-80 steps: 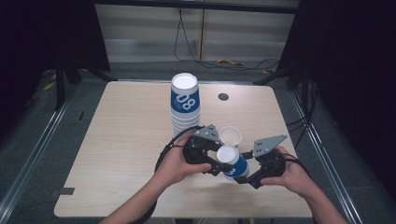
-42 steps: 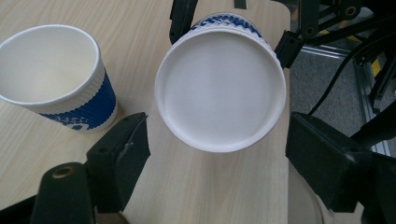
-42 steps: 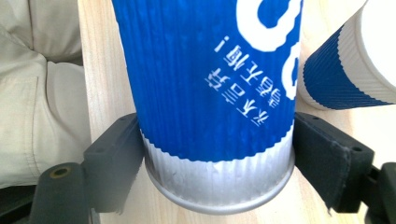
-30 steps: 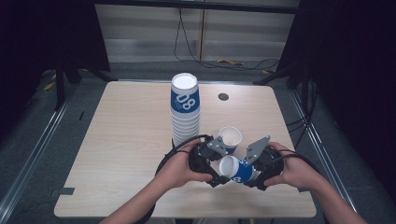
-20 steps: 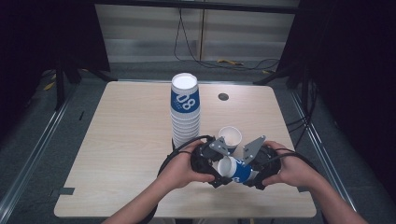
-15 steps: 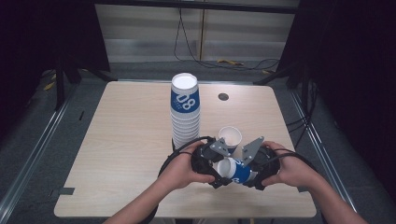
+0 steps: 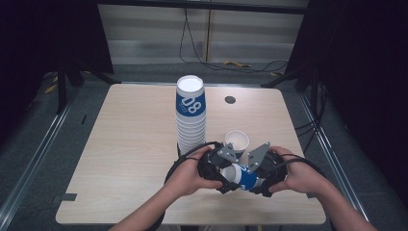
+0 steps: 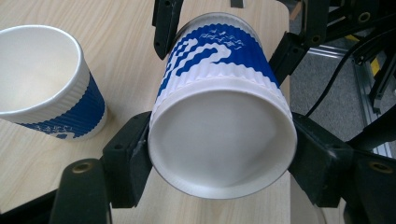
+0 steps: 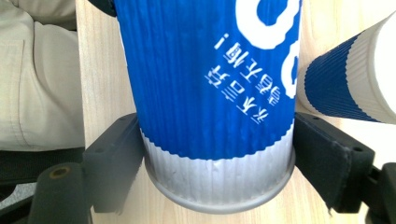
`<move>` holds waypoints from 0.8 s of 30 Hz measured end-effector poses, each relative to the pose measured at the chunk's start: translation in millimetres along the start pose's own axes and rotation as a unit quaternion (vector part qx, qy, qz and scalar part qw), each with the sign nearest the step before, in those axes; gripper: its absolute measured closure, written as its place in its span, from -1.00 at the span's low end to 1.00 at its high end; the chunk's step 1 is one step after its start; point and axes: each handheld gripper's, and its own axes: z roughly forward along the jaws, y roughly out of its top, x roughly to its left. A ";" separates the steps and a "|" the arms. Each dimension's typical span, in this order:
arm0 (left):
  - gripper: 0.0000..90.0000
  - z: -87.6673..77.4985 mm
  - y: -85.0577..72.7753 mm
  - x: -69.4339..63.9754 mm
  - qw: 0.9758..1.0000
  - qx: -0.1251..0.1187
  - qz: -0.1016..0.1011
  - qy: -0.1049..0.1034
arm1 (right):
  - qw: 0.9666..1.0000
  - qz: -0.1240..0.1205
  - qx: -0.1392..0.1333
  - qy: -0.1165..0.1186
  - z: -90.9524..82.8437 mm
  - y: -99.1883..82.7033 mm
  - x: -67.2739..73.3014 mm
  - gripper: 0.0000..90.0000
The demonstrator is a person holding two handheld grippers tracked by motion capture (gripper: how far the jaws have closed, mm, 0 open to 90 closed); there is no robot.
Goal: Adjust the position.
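Observation:
A blue and white ribbed paper cup [image 7: 243,177] lies on its side above the table's near edge, held between both grippers. My left gripper [image 8: 219,158] has just been closing its jaws, and its pads now press on the cup [image 8: 219,130] at the open rim. My right gripper [image 9: 217,158] is shut on the cup [image 9: 210,93] near its base. In the high view the left gripper [image 7: 225,174] and right gripper [image 7: 259,180] face each other, almost touching.
A tall stack of matching cups [image 7: 191,115] stands mid-table. A single upright cup [image 7: 237,141] stands just behind the grippers, and it is the upright cup [image 8: 42,88] at the left of the left gripper view. A small dark disc [image 7: 230,99] lies on the wooden table [image 7: 125,144] at the back.
Since the earliest frame both hands have drawn together and come slightly toward the near edge with the cup. Over the last second they have hardly shifted.

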 end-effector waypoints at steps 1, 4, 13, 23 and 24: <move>-0.35 -0.3 -0.4 -0.2 1.000 0.000 0.000 -0.001 | 1.000 0.002 -0.003 0.003 0.4 -0.4 0.2 -0.59; -0.35 -3.4 -2.6 1.2 1.000 -0.005 -0.002 -0.008 | 1.000 0.004 -0.020 0.005 -0.5 -3.3 0.7 -0.63; -0.35 -14.3 -4.9 2.6 0.999 -0.021 -0.017 -0.017 | 0.994 0.050 -0.099 0.013 3.6 -17.9 2.3 -0.71; -0.35 -22.5 -5.4 5.9 0.999 -0.036 -0.023 -0.009 | 0.983 0.089 -0.158 0.008 4.3 -38.9 -0.3 -0.71; -0.35 -22.9 -5.9 6.3 0.999 -0.038 -0.026 -0.009 | 0.982 0.091 -0.165 0.007 5.2 -41.0 -0.3 -0.71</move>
